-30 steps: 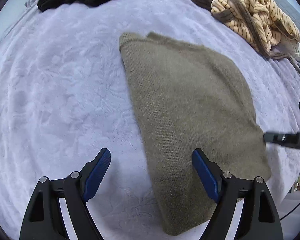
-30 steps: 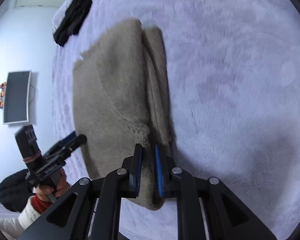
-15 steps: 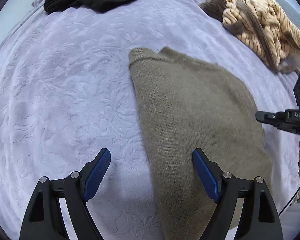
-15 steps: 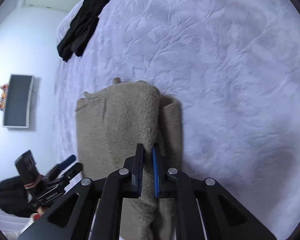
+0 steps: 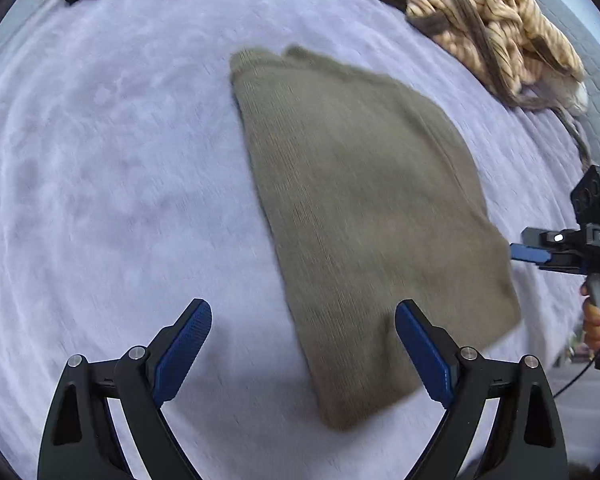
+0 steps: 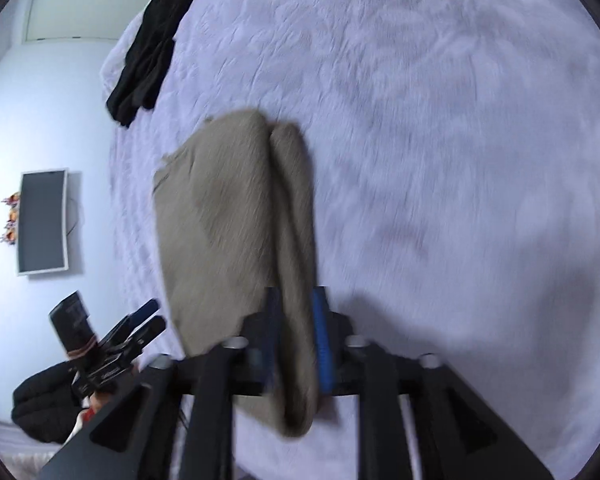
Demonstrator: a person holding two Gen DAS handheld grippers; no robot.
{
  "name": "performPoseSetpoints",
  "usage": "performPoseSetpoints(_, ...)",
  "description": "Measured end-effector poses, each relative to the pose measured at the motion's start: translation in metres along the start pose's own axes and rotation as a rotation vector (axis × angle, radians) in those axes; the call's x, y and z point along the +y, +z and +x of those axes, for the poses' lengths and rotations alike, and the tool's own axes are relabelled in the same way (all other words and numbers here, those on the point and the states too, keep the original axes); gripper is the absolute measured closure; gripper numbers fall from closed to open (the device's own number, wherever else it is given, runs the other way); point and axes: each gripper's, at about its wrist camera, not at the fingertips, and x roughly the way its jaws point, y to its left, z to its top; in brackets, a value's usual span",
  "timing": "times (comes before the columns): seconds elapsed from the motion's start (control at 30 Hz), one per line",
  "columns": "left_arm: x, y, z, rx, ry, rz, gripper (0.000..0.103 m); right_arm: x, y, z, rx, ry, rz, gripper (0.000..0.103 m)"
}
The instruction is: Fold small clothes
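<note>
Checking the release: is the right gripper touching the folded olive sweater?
Cannot tell. In the blurred right wrist view the right gripper, jaws opening, has the olive sweater's folded edge between its blue pads, with no plain gap or contact.

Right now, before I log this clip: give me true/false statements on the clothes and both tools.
1. The olive knit garment lies folded on the lavender bedspread. True.
2. The left tool is clamped on it. False: it is open, its jaws widening and gripping nothing.
3. The right tool is opening with the garment's edge between its jaws. True.
4. The black garment lies on top of the olive one. False: it lies apart.
</note>
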Motion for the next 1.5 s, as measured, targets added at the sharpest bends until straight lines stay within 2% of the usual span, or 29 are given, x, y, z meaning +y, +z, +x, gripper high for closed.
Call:
performPoseSetpoints(0.03, 0.0, -0.007, 0.003, 0.021, -0.011, -0.002, 0.009, 0.0, -0.012, 0.002, 0.011, 0.013, -0.001, 0.023)
performPoseSetpoints(0.1, 0.002, -0.02, 0.012, 0.066, -0.034, -0.03, 0.009, -0.005, -0.032, 0.008, 0.043, 0.062, 0.012, 0.024)
performPoseSetpoints(0.13, 0.003, -0.025, 0.017, 0.085, -0.049, -0.055, 0.009, -0.006, -0.037, 0.013, 0.05, 0.087, 0.024, 0.034)
performPoseSetpoints(0.17, 0.004, -0.028, 0.021, 0.088, -0.062, -0.072, 0.014, -0.006, -0.041, 0.019, 0.055, 0.108, 0.039, 0.044)
performPoseSetpoints(0.2, 0.005, -0.03, 0.024, 0.086, -0.061, -0.084, 0.02, -0.006, -0.044, 0.027, 0.064, 0.115, 0.053, 0.068)
performPoseSetpoints(0.23, 0.005, -0.032, 0.029, 0.092, -0.039, -0.089, 0.02, -0.006, -0.046, 0.033, 0.072, 0.096, 0.056, 0.084)
performPoseSetpoints(0.3, 0.005, -0.036, 0.037, 0.089, -0.012, -0.074, 0.02, -0.008, -0.048, 0.046, 0.075, 0.028, 0.044, 0.09)
performPoseSetpoints(0.4, 0.001, -0.04, 0.038, 0.08, 0.005, -0.047, 0.02, -0.022, -0.05, 0.06, 0.075, 0.019, 0.077, 0.096)
performPoseSetpoints(0.47, -0.003, -0.041, 0.037, 0.082, 0.015, -0.041, 0.02, -0.023, -0.051, 0.06, 0.064, 0.03, 0.093, 0.096)
performPoseSetpoints(0.53, -0.004, -0.041, 0.036, 0.085, 0.021, -0.05, 0.02, -0.018, -0.052, 0.055, 0.059, 0.005, 0.077, 0.096)
performPoseSetpoints(0.57, -0.006, -0.04, 0.037, 0.085, 0.022, -0.054, 0.02, -0.012, -0.051, 0.051, 0.056, -0.016, 0.059, 0.096)
performPoseSetpoints(0.63, -0.006, -0.039, 0.036, 0.086, 0.026, -0.066, 0.02, 0.005, -0.047, 0.043, 0.031, -0.059, 0.007, 0.088)
performPoseSetpoints(0.8, -0.006, -0.037, 0.039, 0.087, 0.044, -0.073, 0.02, 0.035, -0.038, 0.012, -0.058, -0.067, -0.091, 0.088)
performPoseSetpoints(0.97, -0.008, -0.037, 0.037, 0.094, 0.067, -0.09, 0.02, 0.051, -0.029, 0.027, -0.031, -0.059, -0.119, 0.088)
performPoseSetpoints(1.17, -0.017, -0.032, 0.038, 0.1, 0.096, -0.1, 0.02, 0.04, -0.037, 0.04, 0.029, -0.091, -0.09, 0.088)
performPoseSetpoints(1.3, -0.019, -0.026, 0.038, 0.098, 0.149, -0.105, 0.005, 0.037, -0.038, 0.037, 0.034, -0.101, -0.082, 0.088)
performPoseSetpoints(1.5, -0.027, -0.019, 0.034, 0.087, 0.172, -0.088, 0.005, 0.032, -0.033, 0.029, 0.023, -0.109, -0.082, 0.084)
